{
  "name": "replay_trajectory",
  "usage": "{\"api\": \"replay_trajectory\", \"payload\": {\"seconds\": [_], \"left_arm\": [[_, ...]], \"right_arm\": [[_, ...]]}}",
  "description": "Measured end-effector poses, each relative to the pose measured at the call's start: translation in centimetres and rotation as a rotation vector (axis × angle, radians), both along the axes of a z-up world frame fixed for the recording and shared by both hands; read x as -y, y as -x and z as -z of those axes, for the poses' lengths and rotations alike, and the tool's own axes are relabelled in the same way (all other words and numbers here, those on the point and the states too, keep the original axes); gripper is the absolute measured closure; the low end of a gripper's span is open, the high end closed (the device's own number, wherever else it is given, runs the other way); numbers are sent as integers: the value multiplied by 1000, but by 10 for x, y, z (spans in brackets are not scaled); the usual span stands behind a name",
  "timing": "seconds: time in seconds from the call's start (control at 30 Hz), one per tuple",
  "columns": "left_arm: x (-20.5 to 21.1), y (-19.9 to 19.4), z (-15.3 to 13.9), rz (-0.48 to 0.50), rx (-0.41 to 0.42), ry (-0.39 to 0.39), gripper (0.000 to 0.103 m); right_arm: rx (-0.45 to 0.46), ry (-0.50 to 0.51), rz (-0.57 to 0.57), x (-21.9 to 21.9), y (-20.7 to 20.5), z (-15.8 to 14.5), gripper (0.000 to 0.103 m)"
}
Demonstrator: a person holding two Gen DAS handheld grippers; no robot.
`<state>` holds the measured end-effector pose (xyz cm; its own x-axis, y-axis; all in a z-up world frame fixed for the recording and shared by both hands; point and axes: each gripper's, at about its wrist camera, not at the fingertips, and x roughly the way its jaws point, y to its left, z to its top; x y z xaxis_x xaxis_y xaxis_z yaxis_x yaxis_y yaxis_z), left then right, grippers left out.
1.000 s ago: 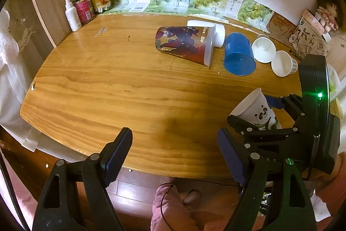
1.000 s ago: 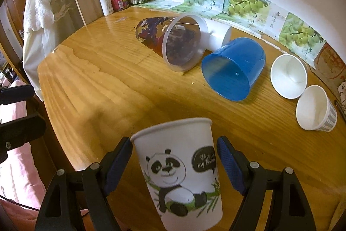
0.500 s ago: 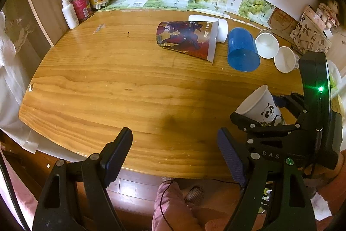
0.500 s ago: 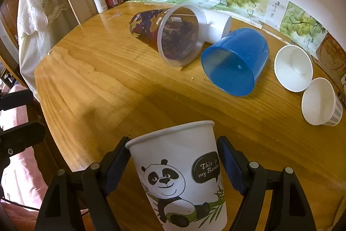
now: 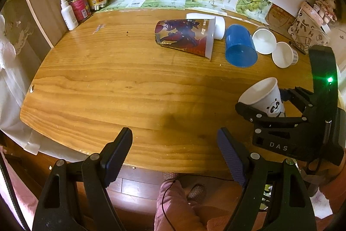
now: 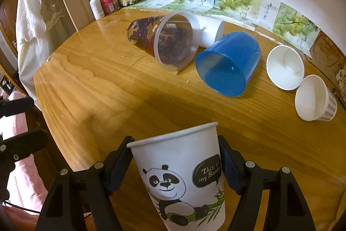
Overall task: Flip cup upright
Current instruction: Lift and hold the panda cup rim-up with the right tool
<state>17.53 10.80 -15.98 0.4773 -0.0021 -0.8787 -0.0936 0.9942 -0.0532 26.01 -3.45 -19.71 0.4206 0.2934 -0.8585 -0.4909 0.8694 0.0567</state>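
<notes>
A white paper cup with a panda print stands mouth-up between the fingers of my right gripper, which is shut on its sides. In the left wrist view the same cup is held tilted, mouth up and to the left, over the right part of the wooden table. My left gripper is open and empty above the table's near edge.
Several cups lie on their sides at the back: a red printed plastic cup, a white one behind it, a blue cup and two small white paper cups. Bottles and cartons stand at the back left.
The right gripper has turned the panda cup more upright and lifted it slightly. The left gripper has drawn back and up a little, still open.
</notes>
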Motion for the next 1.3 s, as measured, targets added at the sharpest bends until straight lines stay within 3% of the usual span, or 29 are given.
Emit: {"api": "replay_trajectory", "payload": {"seconds": [0.4, 0.7, 0.93, 1.3], "left_arm": [[4, 13, -8, 18, 20, -27, 20], [4, 24, -12, 39, 8, -94, 20], [2, 30, -16, 51, -1, -160, 20], [4, 30, -14, 66, -29, -231, 20]], "right_arm": [[156, -125, 93, 19, 9, -30, 30], [290, -260, 133, 25, 23, -44, 30], [291, -321, 162, 24, 27, -37, 30], [300, -334, 200, 26, 27, -22, 29]]}}
